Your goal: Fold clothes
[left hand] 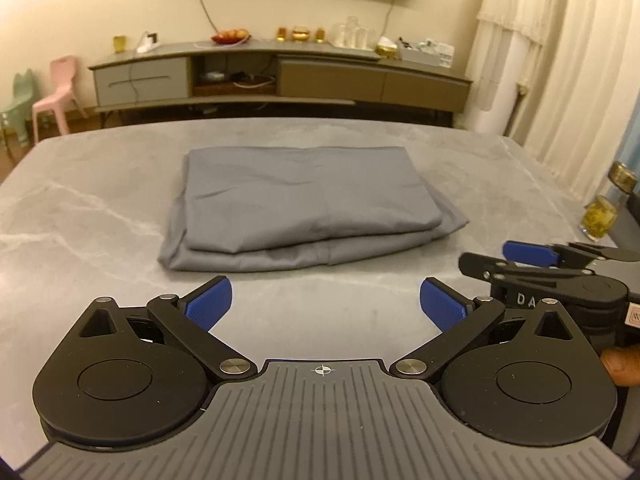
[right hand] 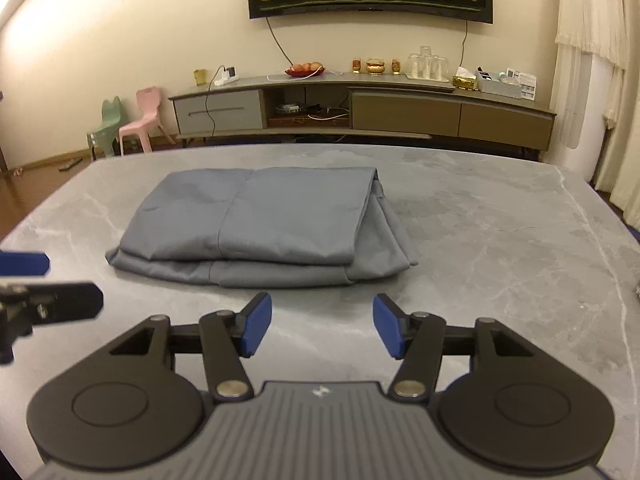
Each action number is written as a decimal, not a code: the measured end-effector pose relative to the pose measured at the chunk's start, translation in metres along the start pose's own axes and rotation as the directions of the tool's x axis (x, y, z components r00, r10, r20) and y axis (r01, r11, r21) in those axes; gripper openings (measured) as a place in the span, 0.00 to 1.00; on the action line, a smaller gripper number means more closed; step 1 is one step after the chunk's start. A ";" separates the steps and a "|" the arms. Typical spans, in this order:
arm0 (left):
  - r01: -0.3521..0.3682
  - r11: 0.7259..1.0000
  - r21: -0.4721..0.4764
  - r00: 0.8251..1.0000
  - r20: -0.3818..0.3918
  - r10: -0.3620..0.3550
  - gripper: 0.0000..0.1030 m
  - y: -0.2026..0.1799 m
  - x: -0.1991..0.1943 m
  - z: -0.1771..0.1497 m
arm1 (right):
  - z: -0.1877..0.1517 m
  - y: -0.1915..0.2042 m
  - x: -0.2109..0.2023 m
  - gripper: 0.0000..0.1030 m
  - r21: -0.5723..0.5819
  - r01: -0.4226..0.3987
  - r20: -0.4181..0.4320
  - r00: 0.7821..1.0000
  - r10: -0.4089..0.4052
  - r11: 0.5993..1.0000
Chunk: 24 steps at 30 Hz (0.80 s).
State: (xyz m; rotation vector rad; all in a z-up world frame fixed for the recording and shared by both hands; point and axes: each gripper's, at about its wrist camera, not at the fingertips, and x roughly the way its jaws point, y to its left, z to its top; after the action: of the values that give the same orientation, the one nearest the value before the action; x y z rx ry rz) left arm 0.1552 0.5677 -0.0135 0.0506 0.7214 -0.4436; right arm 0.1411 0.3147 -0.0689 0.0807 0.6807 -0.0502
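Your left gripper [left hand: 326, 304] hangs over the near part of the grey marbled table [left hand: 80, 208] with its jaws spread as wide as they go and nothing between the 2 blue pads [left hand: 210, 302], only bare tabletop. Your right gripper [right hand: 322, 326] sits just beside it, jaws also parted but narrower, and likewise empty; in the left wrist view you can see it coming in from the right edge [left hand: 532, 254], with a fingertip of your hand [left hand: 622, 366] showing behind it. The folded grey garment [right hand: 256, 224] lies flat in the middle of the table, ahead of both grippers and touched by neither. It is folded into a rectangle of at least 2 layers, the upper layer set back a little so the lower one shows along the near edge, and on its right side the lower cloth bulges out past the upper fold [right hand: 394, 232]. Beyond the table stands a long low sideboard [right hand: 400, 116] against the wall, with a red plate of fruit [right hand: 306, 69] and some glassware on top, and 2 small plastic chairs, 1 pink [right hand: 146, 118] and 1 green [right hand: 108, 124], to its left.
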 end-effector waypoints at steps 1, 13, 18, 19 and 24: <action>-0.003 1.000 0.000 1.000 0.001 0.003 0.90 0.000 0.000 -0.001 | -0.002 0.001 0.001 0.57 -0.011 0.005 -0.002 1.000 -0.005 1.000; 0.021 0.999 -0.028 1.000 -0.015 -0.021 0.91 -0.001 0.002 -0.006 | -0.008 -0.005 0.007 0.74 -0.022 0.027 -0.022 0.999 -0.028 0.999; 0.017 0.999 -0.027 1.000 -0.014 -0.018 0.91 -0.004 0.004 -0.007 | -0.009 -0.004 0.009 0.78 -0.033 0.031 -0.028 0.999 -0.032 0.999; 0.017 1.000 -0.026 1.000 -0.013 -0.017 0.91 -0.005 0.004 -0.008 | -0.009 -0.003 0.010 0.78 -0.036 0.031 -0.028 0.999 -0.032 0.999; -0.011 1.000 0.006 1.000 0.000 0.011 0.90 -0.010 0.005 -0.011 | -0.010 -0.004 0.010 0.79 -0.046 0.032 -0.028 0.999 -0.034 0.998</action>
State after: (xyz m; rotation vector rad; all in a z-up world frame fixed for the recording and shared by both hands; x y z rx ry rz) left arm 0.1479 0.5591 -0.0241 0.0605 0.7195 -0.4352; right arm 0.1420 0.3113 -0.0828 0.0264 0.7121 -0.0654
